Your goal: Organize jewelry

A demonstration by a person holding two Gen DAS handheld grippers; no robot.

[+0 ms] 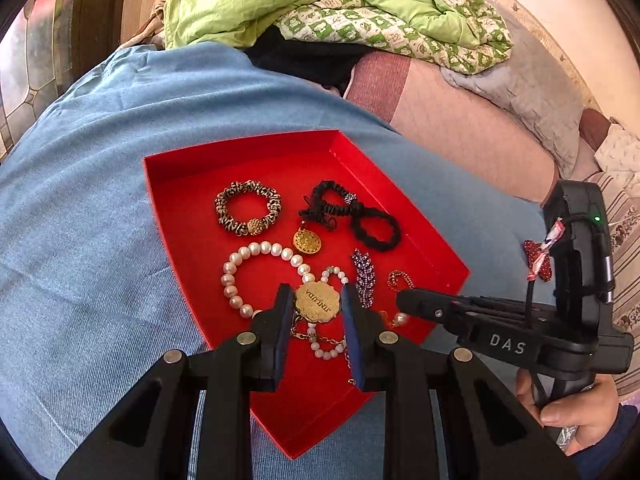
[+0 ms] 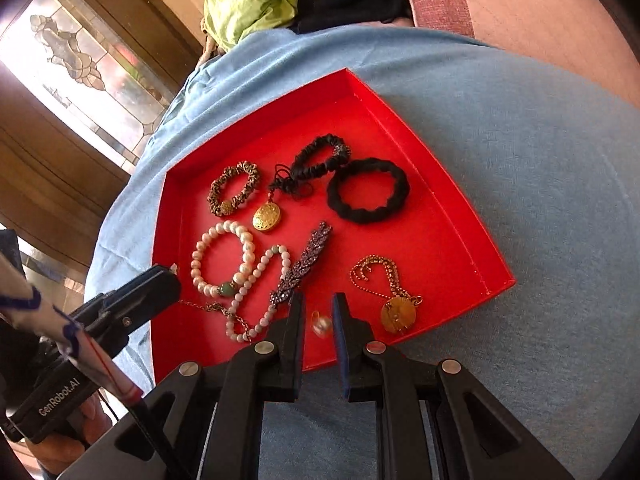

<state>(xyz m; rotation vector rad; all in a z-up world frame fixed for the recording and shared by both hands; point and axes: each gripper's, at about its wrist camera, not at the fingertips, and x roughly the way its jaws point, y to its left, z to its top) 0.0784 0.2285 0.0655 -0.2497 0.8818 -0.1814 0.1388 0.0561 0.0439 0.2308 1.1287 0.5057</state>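
Note:
A red tray (image 1: 180,184) (image 2: 452,248) on a blue cloth holds several pieces of jewelry: a pearl bracelet (image 1: 236,276) (image 2: 200,260), a zebra-pattern scrunchie (image 1: 248,208) (image 2: 234,188), black hair ties (image 1: 376,228) (image 2: 368,192), a gold locket (image 1: 307,241) (image 2: 266,216), a purple crystal clip (image 1: 363,276) (image 2: 304,264) and a gold chain pendant (image 2: 398,312). My left gripper (image 1: 317,308) is shut on a scalloped gold medallion (image 1: 317,303) with a chain hanging below. My right gripper (image 2: 318,320) is open around a small pearl earring (image 2: 321,324) at the tray's near edge.
The blue cloth (image 1: 100,200) covers a rounded surface. A green quilt (image 1: 320,0) and a pink cushion (image 1: 460,132) lie behind. A stained-glass door (image 2: 88,64) stands at the left. The right gripper body (image 1: 520,320) reaches in over the tray's right corner.

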